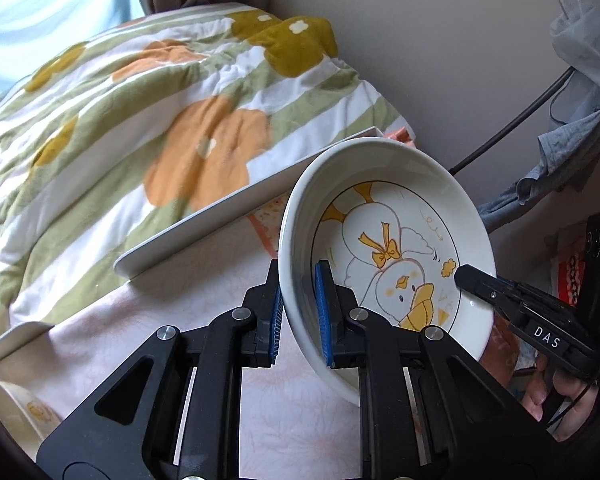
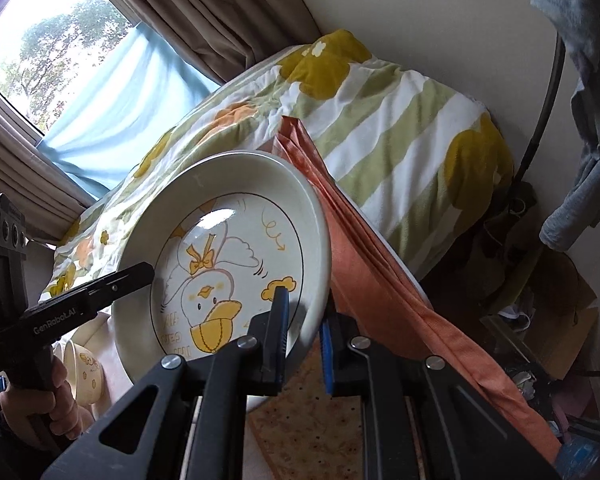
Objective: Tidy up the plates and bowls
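Observation:
A white deep plate [image 1: 396,216] with a yellow duck drawing is held tilted above the table. My left gripper [image 1: 300,312] is shut on its left rim, blue pads on both sides of the wall. My right gripper [image 2: 304,328] is shut on the opposite rim of the same plate [image 2: 228,200]. The right gripper also shows in the left wrist view [image 1: 466,276], the left gripper in the right wrist view [image 2: 144,272]. A cream bowl [image 1: 12,412] with a yellow print sits at the lower left; it also shows in the right wrist view [image 2: 84,364].
A white rectangular tray [image 1: 236,208] lies on the pink tablecloth [image 1: 284,408]. A flowered green-and-orange quilt [image 1: 140,120] covers the bed behind. An orange cloth [image 2: 364,264] hangs at the table edge. Grey clothes [image 1: 580,80] hang on a rack at the right.

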